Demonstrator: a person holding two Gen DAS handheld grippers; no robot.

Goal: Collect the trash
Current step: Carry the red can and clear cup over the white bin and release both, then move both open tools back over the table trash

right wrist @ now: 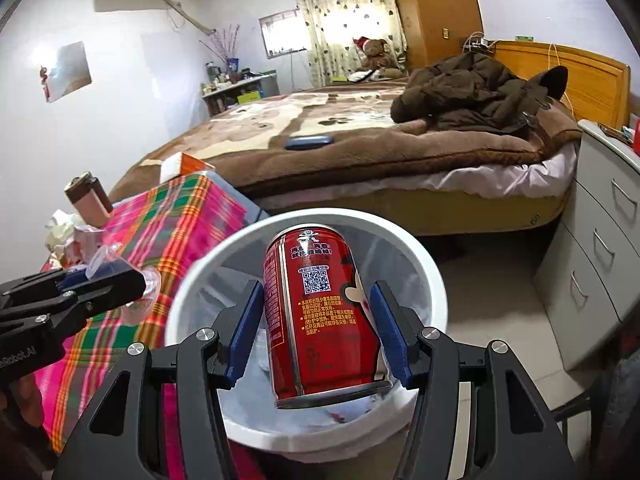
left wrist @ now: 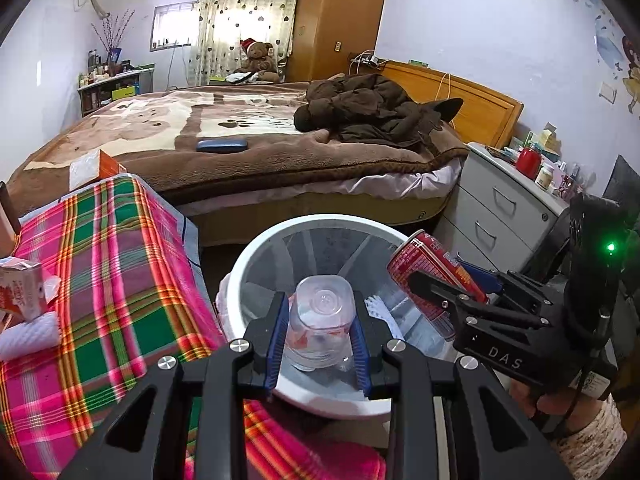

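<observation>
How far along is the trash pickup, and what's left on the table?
Done: something white already lies in the white bin. In hand: left gripper jaws clamp a clear plastic bottle, right gripper a red can, both over the bin, unreleased. Left: a torn carton and wrappers on the plaid-covered table.

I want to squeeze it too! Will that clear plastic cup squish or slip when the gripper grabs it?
The clear plastic cup looks thin, so it probably flexes and feels light. The left gripper holds it over the white bin, so the pads seem to grip despite smooth plastic. Squeezed harder, it might crumple.

home bedroom: bed, wardrobe, teddy bear.
</observation>
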